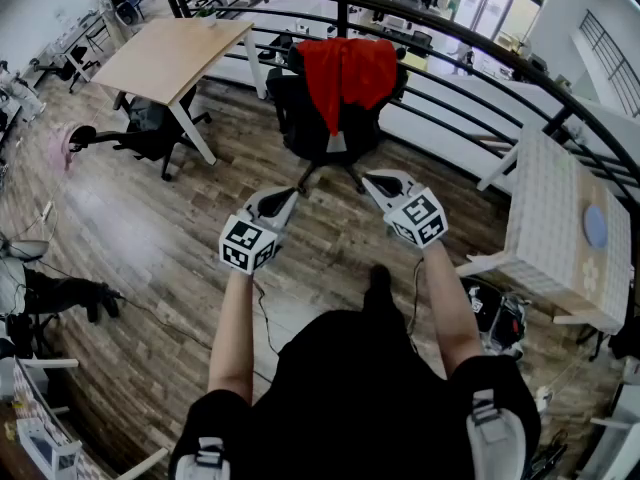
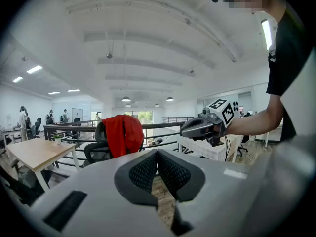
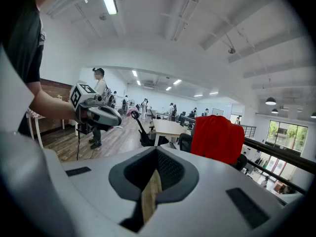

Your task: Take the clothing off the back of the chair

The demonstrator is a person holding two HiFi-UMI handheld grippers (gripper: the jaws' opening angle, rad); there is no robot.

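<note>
Red garment [image 1: 348, 73] is seen draped over the black chair [image 1: 298, 123] back, well apart from left gripper [image 1: 283, 198] and right gripper [image 1: 377, 182], both closed and empty; it is judged light, limp, non-fragile, best pinched at a bunched fold near the top edge.

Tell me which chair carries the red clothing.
The middle chair, against the railing: red clothing drapes its back. The left chair, beside the desk, is bare.
</note>
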